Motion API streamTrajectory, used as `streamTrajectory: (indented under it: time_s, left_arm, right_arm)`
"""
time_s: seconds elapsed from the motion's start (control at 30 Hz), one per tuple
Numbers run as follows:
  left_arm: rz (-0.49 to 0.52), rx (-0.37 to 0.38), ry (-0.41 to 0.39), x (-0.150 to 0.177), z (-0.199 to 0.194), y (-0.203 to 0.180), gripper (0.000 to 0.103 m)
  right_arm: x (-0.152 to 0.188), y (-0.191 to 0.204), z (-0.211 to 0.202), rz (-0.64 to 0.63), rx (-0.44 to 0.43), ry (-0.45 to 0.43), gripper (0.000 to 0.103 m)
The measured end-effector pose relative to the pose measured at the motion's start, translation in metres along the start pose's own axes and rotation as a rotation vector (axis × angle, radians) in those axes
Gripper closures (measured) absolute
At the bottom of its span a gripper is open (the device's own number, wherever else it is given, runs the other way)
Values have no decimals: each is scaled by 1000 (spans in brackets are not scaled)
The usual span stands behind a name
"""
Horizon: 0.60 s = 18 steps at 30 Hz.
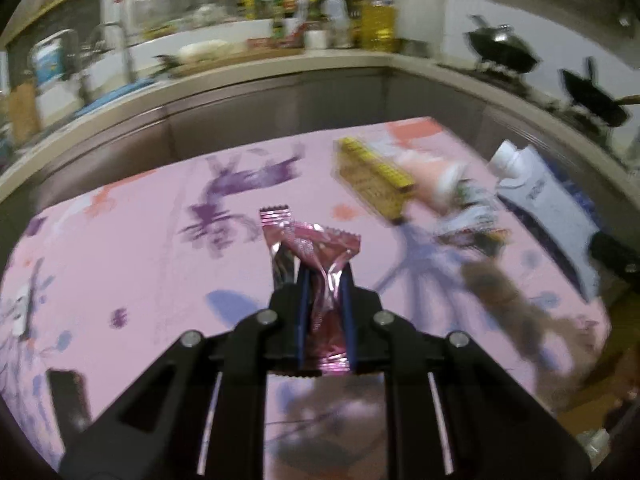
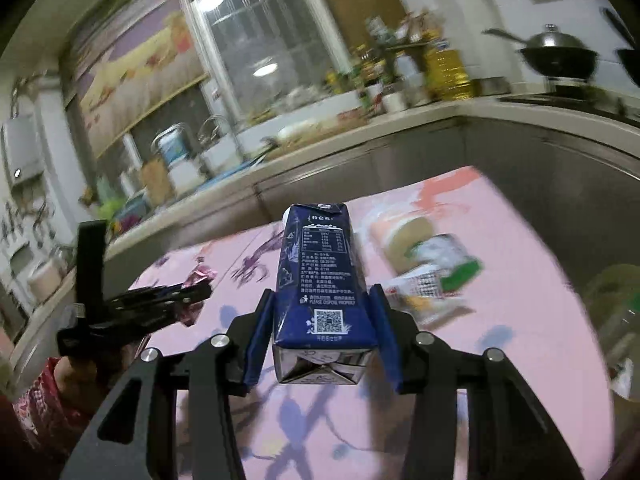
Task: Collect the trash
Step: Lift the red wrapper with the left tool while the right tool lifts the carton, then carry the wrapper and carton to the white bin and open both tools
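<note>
A pink wrapper (image 1: 316,264) is being pinched flat between the closed jaws of the left gripper (image 1: 324,280). Its crinkled upper end is sticking out past the fingertips, and its lower edge is showing behind them.

A dark blue carton (image 2: 320,276) is being gripped by the right gripper (image 2: 322,300), with one blue pad pressed on each of its long sides. The carton is lying along the fingers, with its folded bottom turned to the camera and its top pointing away. It is being held clear above the pink cloth (image 2: 500,360).

In the left wrist view, a yellow box (image 1: 374,178) is being seen on the cloth, ahead and to the right of the left gripper. A heap of blurred packets (image 1: 460,200) is lying just beside the box. The carton is also appearing there at the far right, but only its white cap and pale side are shown.

The printed side and the code on the carton are being shown only in the right wrist view. This view is also showing the left gripper (image 2: 200,294) from its side, to the left of the right one, with the wrapper in its tip and a patterned sleeve (image 2: 36,412) behind it. The yellow box is not being seen there; the packets (image 2: 432,276) are lying on the cloth to the right of the carton.
</note>
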State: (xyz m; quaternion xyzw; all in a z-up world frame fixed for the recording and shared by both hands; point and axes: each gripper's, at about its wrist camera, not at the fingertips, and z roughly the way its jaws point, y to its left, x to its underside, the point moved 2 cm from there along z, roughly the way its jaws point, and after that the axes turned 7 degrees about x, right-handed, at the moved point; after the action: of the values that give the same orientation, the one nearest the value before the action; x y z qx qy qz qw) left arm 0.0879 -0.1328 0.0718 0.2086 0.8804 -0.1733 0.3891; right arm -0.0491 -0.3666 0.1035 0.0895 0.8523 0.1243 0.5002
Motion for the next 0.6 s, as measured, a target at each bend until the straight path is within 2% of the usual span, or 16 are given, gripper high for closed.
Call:
streamTrajectory:
  time_s: [0.13,0.2,0.4,0.6]
  left_arm:
    - [34,169,15,-21,5,-42,90]
    - [58,223,35,-30,14,-66,90]
    - [214,391,83,-62,52,-185,90]
    - [349,512,119,-86,98,-301,89]
  right_arm:
    - [1,-48,-31,68,103,-51,58]
    - [2,-76,-46,106,162,-78,58]
    - [11,-177,-93,284,337,-132,58]
    - [28,-245,-120,417,426,-144,58]
